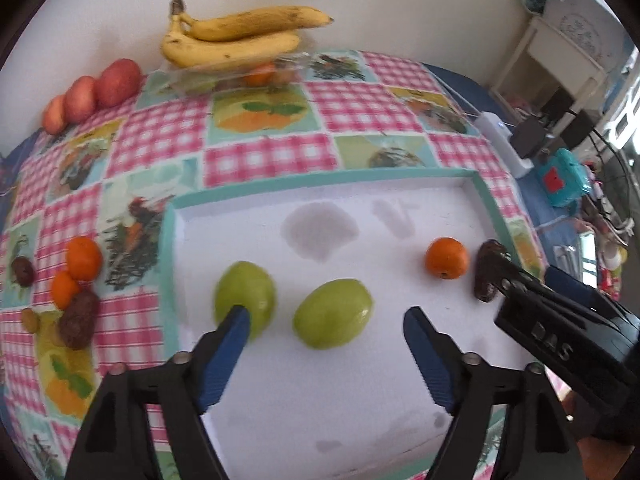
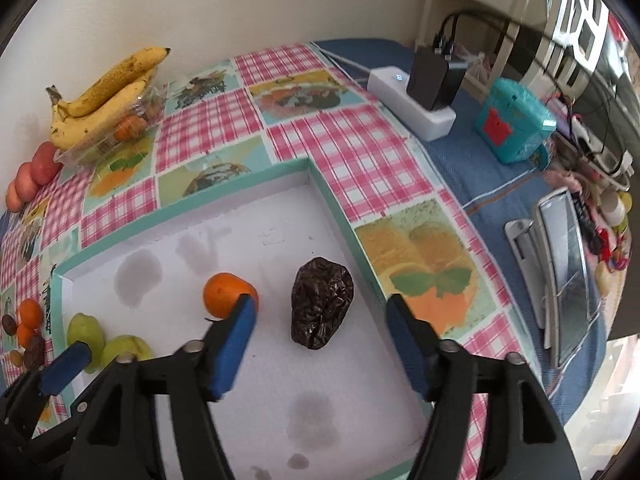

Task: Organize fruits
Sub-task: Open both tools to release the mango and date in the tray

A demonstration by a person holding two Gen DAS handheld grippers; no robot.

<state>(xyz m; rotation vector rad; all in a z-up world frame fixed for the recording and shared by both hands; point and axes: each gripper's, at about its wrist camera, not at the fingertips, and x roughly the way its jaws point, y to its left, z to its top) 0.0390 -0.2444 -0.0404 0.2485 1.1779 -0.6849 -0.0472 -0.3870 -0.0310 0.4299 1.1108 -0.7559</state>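
Observation:
A white tray with a teal rim [image 1: 486,204] [image 2: 320,184] lies on the checked tablecloth. In it are two green fruits [image 1: 333,314] [image 1: 245,298], an orange [image 1: 446,258] [image 2: 228,294] and a dark date [image 1: 486,276] [image 2: 322,308]. My left gripper [image 1: 326,314] is open and empty, its fingers either side of the right green fruit. My right gripper [image 2: 320,304] is open and empty, straddling the date just above the tray. Both green fruits also show in the right wrist view [image 2: 124,348] [image 2: 84,330].
Bananas [image 1: 236,36] rest on a clear box holding small fruit by the wall, beside red apples [image 1: 118,82]. Small oranges and dates [image 1: 76,284] lie left of the tray. A white power strip [image 2: 412,108], a teal box [image 2: 514,124] and clutter sit at right.

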